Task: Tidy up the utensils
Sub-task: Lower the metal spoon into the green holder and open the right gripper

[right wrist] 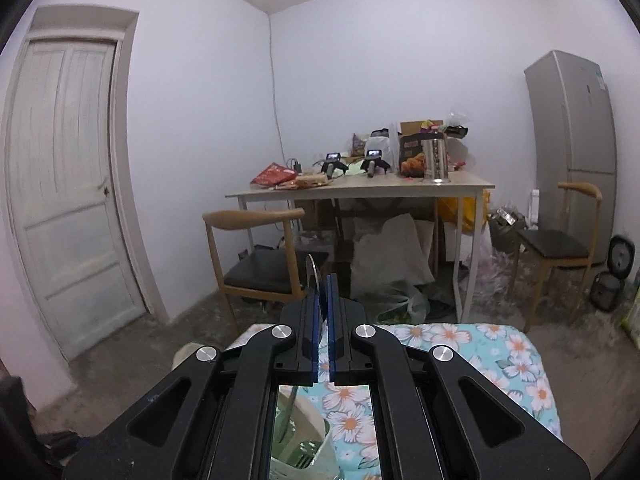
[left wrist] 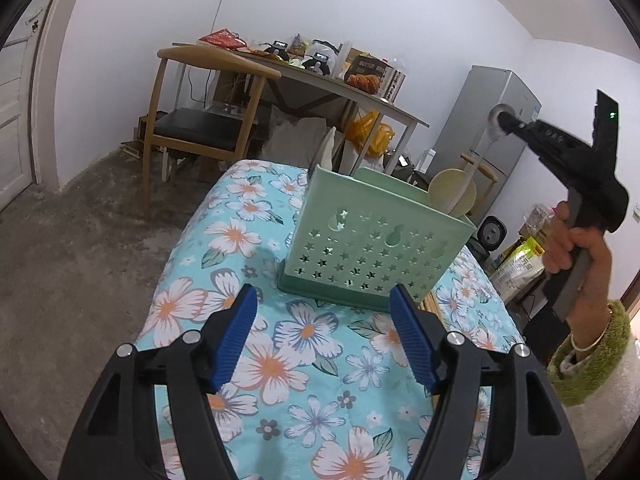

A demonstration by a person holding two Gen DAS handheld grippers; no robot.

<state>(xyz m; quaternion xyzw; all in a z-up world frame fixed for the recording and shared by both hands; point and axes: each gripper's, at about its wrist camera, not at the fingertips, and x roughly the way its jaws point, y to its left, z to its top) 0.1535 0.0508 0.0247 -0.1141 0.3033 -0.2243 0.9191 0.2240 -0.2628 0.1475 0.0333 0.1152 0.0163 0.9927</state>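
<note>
- Two grippers show: the left gripper (left wrist: 323,300) hangs low over the floral tablecloth (left wrist: 280,368) with its blue pads (left wrist: 240,332) standing apart and nothing between them; the right gripper (right wrist: 324,296) is raised, held in the person's hand (left wrist: 568,240), its pads pressed together on a metal spoon (left wrist: 498,124).
- In the left wrist view the spoon's round bowl sits at the gripper tip and its handle slopes down and to the left, toward the utensil holder (left wrist: 380,248); the long axis is steeply tilted rather than upright.
- From the right wrist view the spoon (right wrist: 313,280) shows edge-on, its bowl rising above the clamped pads.
- The mint-green holder, pierced with stars, stands on the cloth just beyond the left gripper; a cream spoon (left wrist: 452,196) stands in it, bowl up.
- Room: white walls, a rough grey floor, a panelled door (right wrist: 68,184), a cluttered table (right wrist: 360,188), wooden chairs with dark seats (right wrist: 260,264), a grey refrigerator (right wrist: 572,128).
- Writing: a bag on the far table reads "BUTTER", the rest unclear.
- A green fuzzy cuff (left wrist: 588,352) and a bangle circle the wrist.
</note>
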